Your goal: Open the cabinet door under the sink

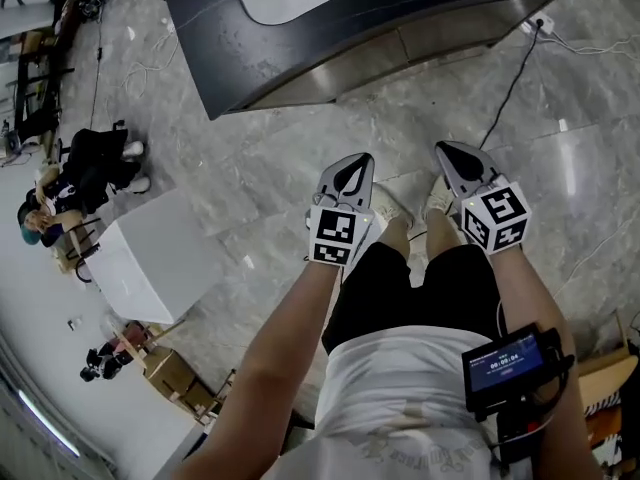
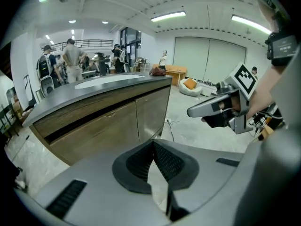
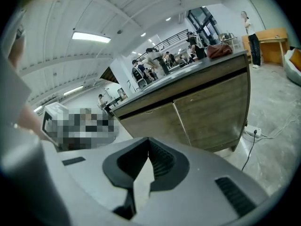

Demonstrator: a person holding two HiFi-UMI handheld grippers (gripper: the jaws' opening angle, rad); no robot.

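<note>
Two hand-held grippers, left (image 1: 358, 160) and right (image 1: 447, 150), jaws together, over grey marbled floor (image 1: 300, 158) before cabinet (image 1: 350, 58).

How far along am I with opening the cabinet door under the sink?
Nothing done yet: both cabinet doors below the counter are closed. In hand: the left hand-held gripper and right hand-held gripper are shut, empty, away from the cabinet. Left: reach a door, grip it, pull it open.

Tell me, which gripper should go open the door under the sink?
Probably the left gripper: it sits nearer the handled cabinet door below the sink. The right gripper is further along. Both are shut and away from it.
</note>
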